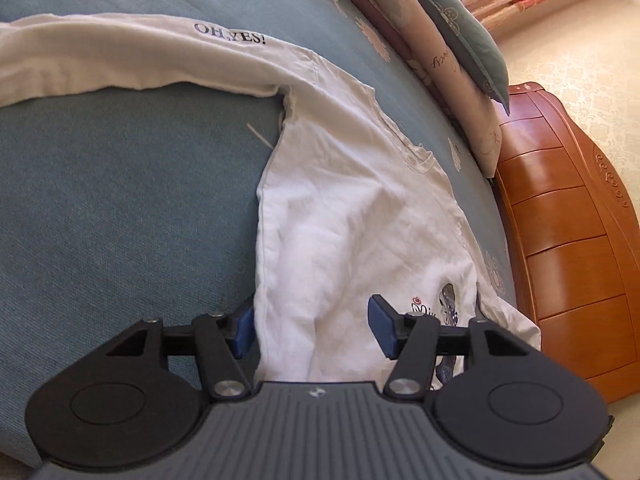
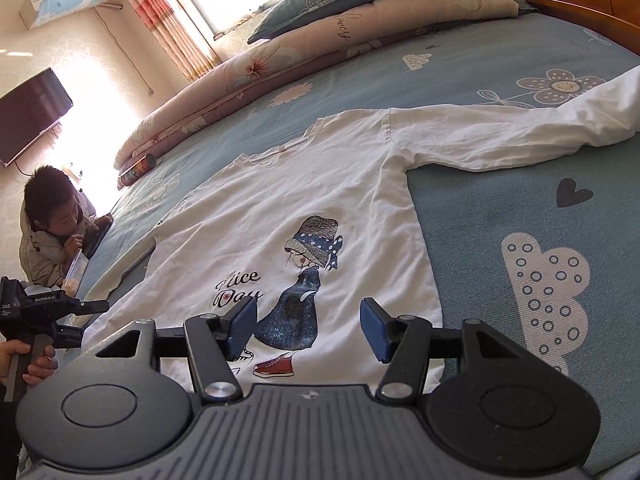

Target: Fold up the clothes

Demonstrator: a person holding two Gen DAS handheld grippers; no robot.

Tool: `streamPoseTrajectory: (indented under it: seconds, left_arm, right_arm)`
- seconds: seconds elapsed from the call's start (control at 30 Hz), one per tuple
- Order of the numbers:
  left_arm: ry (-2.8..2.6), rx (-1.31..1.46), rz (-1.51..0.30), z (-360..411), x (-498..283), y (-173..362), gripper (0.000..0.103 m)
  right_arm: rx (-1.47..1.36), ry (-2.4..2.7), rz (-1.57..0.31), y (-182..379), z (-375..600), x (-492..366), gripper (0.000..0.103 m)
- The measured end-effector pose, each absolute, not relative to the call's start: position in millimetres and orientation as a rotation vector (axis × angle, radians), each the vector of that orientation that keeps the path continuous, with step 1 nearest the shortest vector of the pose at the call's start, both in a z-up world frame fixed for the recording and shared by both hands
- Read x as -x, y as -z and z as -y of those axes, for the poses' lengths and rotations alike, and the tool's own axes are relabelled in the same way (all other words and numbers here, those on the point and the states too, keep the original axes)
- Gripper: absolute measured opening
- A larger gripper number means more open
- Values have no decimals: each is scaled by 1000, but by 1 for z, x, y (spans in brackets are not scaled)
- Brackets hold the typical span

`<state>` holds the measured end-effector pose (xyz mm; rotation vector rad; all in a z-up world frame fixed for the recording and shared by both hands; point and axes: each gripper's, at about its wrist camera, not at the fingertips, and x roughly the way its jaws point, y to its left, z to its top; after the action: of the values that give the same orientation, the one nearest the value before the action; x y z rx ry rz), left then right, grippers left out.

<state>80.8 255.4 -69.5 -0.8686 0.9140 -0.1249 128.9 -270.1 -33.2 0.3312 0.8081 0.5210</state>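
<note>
white shirt (image 2: 280, 208) flat, print up, sleeve out | left gripper (image 1: 312, 326) wide, empty | right gripper (image 2: 308, 328) wide, empty

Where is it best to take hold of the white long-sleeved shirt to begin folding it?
Probably at the white long-sleeved shirt's outstretched sleeve, near its cuff end, coming from above: it lies flat and sideways on the blue bed cover, free to fold over the body.
</note>
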Motion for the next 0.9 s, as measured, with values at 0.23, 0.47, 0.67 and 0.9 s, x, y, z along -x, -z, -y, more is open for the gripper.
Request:
streamPoseTrajectory:
  seconds: [0.23,0.47,0.67,0.9]
  left_arm:
    - [263,927,-875,-241,-52,53,59]
    - [295,868,-722,-252,-14,-7,68]
    - [148,604,-717,-236,-16,-36,70]
    - [57,502,-868,-209,-45,1,70]
  right_arm:
    - [-306,-533,-761,17,272,-104,65]
    - [-314,-510,-750,15,282,-91,65]
    - [-297,-528,-750,14,275,-88,65]
    - [-283,-574,-772,16,259,-87,65]
